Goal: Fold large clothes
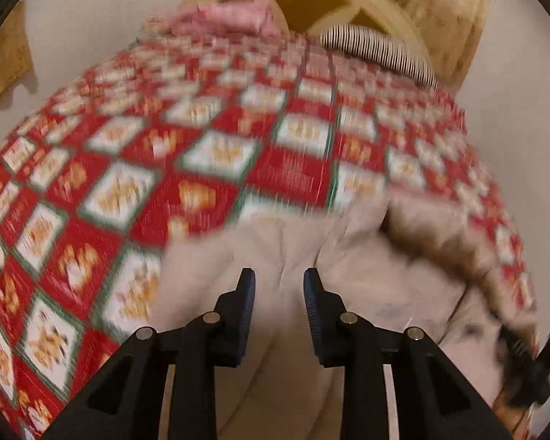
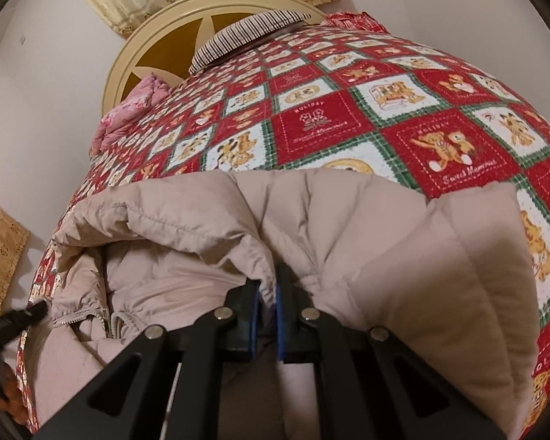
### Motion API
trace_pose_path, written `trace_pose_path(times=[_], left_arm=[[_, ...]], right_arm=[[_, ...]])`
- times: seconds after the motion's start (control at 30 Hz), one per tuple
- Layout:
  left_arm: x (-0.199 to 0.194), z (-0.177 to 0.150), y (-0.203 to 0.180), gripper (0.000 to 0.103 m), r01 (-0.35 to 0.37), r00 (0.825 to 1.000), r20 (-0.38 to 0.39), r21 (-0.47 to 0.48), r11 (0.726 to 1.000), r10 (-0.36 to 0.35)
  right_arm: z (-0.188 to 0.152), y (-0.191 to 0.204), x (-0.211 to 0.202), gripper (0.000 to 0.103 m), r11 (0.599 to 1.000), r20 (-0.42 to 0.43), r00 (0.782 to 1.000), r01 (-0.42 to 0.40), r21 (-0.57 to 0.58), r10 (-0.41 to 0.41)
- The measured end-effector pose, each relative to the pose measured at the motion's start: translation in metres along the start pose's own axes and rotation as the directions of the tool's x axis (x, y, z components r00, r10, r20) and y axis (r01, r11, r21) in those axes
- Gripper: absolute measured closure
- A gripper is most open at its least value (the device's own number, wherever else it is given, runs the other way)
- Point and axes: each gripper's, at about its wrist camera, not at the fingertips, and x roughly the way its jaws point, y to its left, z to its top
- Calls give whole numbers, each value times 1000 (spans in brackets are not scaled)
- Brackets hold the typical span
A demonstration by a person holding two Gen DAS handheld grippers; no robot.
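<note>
Between the right gripper's (image 2: 269, 293) closed jaws, a beige puffer jacket (image 2: 385, 242) hem is pinched; the slick, bulky fabric could be lost while the left gripper (image 1: 279, 282) is held open.

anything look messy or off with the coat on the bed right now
Nothing looks damaged or spilled. The coat lies bunched, not flat, on the quilt, one puffy section folded over. The right gripper pinches a gathered edge; the left gripper is open above it. The left view is motion-blurred.

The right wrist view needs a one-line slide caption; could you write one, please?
Right gripper pinching a fold of the beige puffer jacket on a teddy-bear quilt.
</note>
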Motion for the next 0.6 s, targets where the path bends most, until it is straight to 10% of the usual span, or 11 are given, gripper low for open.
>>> trace_pose_path(times=[0.07,0.17,0.27,0.43,0.6], left_arm=[[-8,26,-18,72,15,997,73,33,999,-18],[12,67,-50,37,55,993,95,83,995,-63],[59,83,-78,35,70,996,50,158,985,-79],[122,13,-82,35,69,983,-181,215,974,-30],[104,-25,-83,35,17,998,-60,283,959,0]], right_arm=[[-1,0,-1,97,1000,4,1000,0,1,0],[-1,-2,-3,97,1000,17,1000,7,8,-7],[-2,-5,-6,97,1000,28,1000,7,26,-8],[-2,-10,-6,97,999,29,1000,-11,48,9],[-1,-13,-5,97,998,26,999,-34,60,32]])
